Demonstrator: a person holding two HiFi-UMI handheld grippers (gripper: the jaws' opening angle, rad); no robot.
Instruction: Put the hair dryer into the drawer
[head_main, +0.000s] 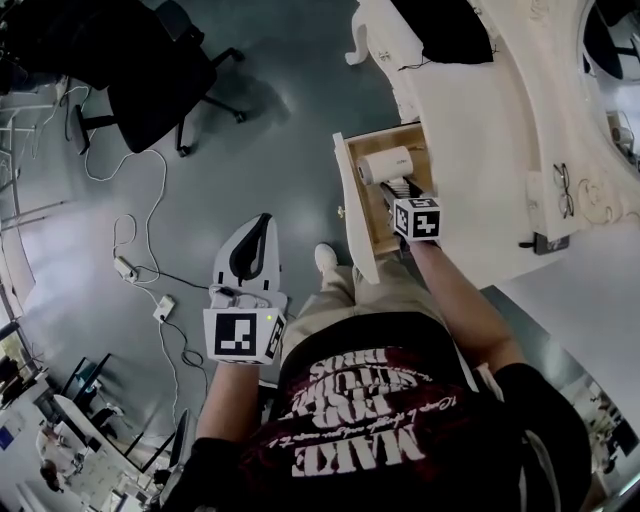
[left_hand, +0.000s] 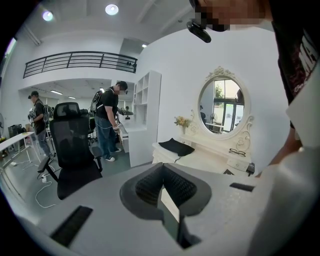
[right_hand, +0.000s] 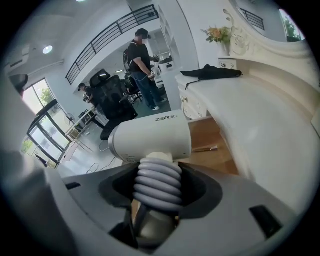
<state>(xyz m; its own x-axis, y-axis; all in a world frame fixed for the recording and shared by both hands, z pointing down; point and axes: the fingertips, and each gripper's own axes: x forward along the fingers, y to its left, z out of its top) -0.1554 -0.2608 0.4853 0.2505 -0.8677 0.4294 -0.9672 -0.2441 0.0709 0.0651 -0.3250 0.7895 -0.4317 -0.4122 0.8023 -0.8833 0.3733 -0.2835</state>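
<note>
A white hair dryer (head_main: 385, 165) hangs just over the open wooden drawer (head_main: 352, 200) of the white dressing table (head_main: 480, 140). My right gripper (head_main: 402, 192) is shut on its handle, which is wrapped in a coiled grey cord (right_hand: 157, 182). In the right gripper view the dryer's barrel (right_hand: 152, 136) lies crosswise above the jaws, with the drawer floor (right_hand: 207, 135) behind it. My left gripper (head_main: 262, 225) hovers over the grey floor to the left of the drawer, its jaws closed together with nothing between them (left_hand: 167, 200).
A thin stick-like item (right_hand: 202, 148) lies in the drawer. On the table top are glasses (head_main: 563, 190) and a black cloth (head_main: 450, 30). A black office chair (head_main: 150, 80) and cables (head_main: 150, 260) are on the floor at left. People stand in the background (left_hand: 107, 120).
</note>
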